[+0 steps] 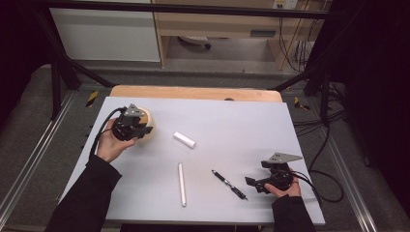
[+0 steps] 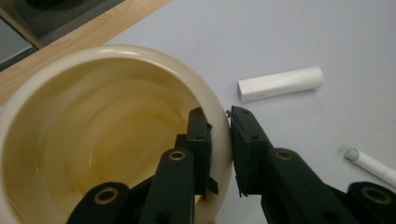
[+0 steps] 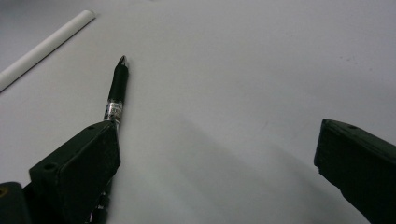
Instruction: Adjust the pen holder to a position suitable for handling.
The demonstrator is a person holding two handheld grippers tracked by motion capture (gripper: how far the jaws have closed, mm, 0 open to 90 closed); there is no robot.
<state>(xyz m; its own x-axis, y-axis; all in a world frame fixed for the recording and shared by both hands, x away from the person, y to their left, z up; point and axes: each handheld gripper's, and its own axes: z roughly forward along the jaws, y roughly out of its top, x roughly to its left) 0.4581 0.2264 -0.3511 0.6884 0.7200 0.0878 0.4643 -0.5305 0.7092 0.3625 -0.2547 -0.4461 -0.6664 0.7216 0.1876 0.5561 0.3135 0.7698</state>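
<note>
Pinching the wall of a cream bowl [image 2: 93, 135], my left gripper [image 2: 219, 140] has one black jaw inside the rim and one outside, pressed tight on it. The bowl is round, smooth and shiny, and it sits at the far left of the table [image 1: 232, 121], which has a flat pale grey top with a wooden edge at the back. My right gripper [image 3: 215, 163] has its jaws spread wide and holds nothing. Its left jaw is just above the end of a thin black pen [image 3: 116, 91] lying near it. A short white tube [image 2: 280, 84] lies close to the bowl. A long white stick [image 1: 182, 183] lies in the middle, beside the pen.
</note>
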